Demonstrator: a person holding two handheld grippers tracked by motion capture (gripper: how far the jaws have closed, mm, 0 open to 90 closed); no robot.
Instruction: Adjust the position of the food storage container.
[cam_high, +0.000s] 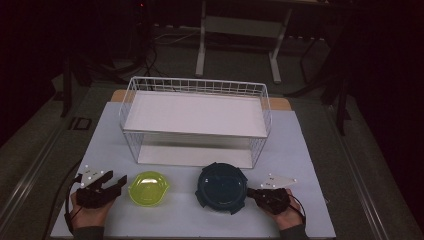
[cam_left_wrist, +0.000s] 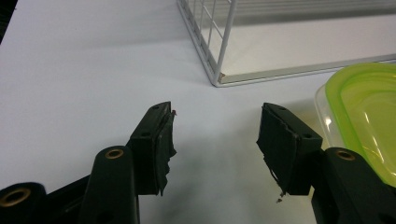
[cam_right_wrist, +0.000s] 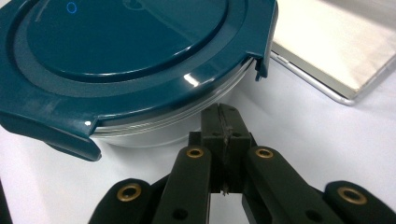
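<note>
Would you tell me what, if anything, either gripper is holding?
Nothing: the left gripper is open over bare table, and the right gripper is shut empty beside the blue-lidded container.

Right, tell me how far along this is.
Nothing looks done: the wire basket holds no container. The green container and the blue-lidded container both sit on the table. The left gripper is open beside the green one; the right gripper is shut against the blue one's side. Both remain to handle.
</note>
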